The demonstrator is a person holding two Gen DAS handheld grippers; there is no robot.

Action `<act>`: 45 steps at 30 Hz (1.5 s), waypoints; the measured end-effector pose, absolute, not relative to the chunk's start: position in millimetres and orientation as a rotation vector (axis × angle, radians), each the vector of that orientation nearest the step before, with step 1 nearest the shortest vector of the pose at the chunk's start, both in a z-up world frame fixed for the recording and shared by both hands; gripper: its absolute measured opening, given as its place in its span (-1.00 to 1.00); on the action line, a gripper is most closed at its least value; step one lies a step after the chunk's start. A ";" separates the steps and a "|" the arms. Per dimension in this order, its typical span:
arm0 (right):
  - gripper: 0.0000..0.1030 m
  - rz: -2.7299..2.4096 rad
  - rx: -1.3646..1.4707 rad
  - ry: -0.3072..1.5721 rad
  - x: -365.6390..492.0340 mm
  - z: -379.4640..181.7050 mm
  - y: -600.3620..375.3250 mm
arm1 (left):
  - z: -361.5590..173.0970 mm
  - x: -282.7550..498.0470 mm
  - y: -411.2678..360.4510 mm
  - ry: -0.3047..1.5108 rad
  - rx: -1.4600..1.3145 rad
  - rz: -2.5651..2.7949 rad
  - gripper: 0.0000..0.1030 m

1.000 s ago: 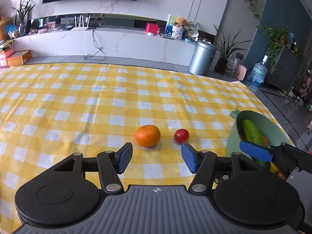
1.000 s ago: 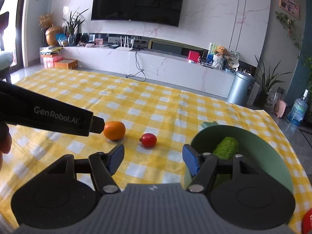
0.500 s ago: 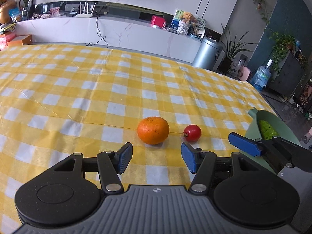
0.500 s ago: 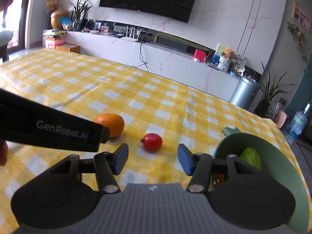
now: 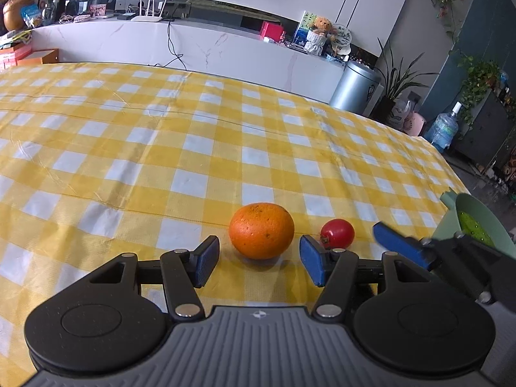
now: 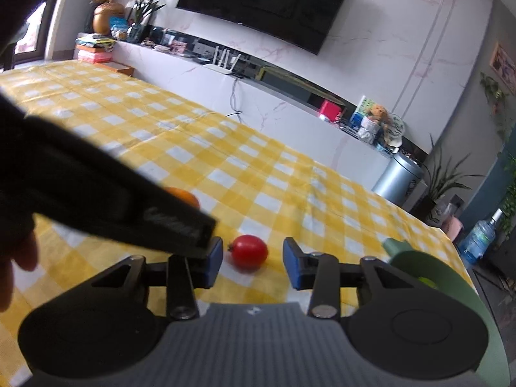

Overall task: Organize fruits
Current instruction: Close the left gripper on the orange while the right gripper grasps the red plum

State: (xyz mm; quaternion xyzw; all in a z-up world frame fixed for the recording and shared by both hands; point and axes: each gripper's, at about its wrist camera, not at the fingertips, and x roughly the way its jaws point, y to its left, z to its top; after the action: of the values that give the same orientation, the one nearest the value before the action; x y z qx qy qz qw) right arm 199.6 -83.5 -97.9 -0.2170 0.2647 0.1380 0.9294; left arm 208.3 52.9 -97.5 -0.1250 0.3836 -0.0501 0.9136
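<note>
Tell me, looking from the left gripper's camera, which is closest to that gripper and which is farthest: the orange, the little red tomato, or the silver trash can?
From the left gripper:
1. Orange, right ahead of its open fingers.
2. Tomato, just past the right fingertip, on the tablecloth.
3. Trash can, far off beyond the table's back edge, to the right.

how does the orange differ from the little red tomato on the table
The orange is clearly bigger than the tomato. The orange has dull, pitted orange skin; the tomato is red, smooth and shiny. The orange sits in front of the open left tool, while the tomato sits in front of the open right tool. Both are round, rest apart on the checked cloth, and neither is gripped.
</note>
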 end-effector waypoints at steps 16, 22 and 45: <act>-0.38 0.280 -0.407 0.576 215.8 -110.7 -83.1 | -99.7 210.2 48.1 0.756 -0.243 -0.106 -0.01; -0.36 0.291 -0.402 0.562 217.4 -112.3 -83.7 | -99.1 209.2 47.0 0.754 -0.237 -0.100 -0.02; -0.52 0.424 -0.137 0.632 219.2 -104.8 -95.9 | -96.7 209.9 67.4 0.755 -0.263 0.001 -0.02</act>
State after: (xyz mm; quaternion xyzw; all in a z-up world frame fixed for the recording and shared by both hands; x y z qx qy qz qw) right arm 219.2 -95.9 -104.8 -0.0670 0.3083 0.2069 0.9261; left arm 209.9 67.4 -96.7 -0.1280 0.3677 0.0007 0.9211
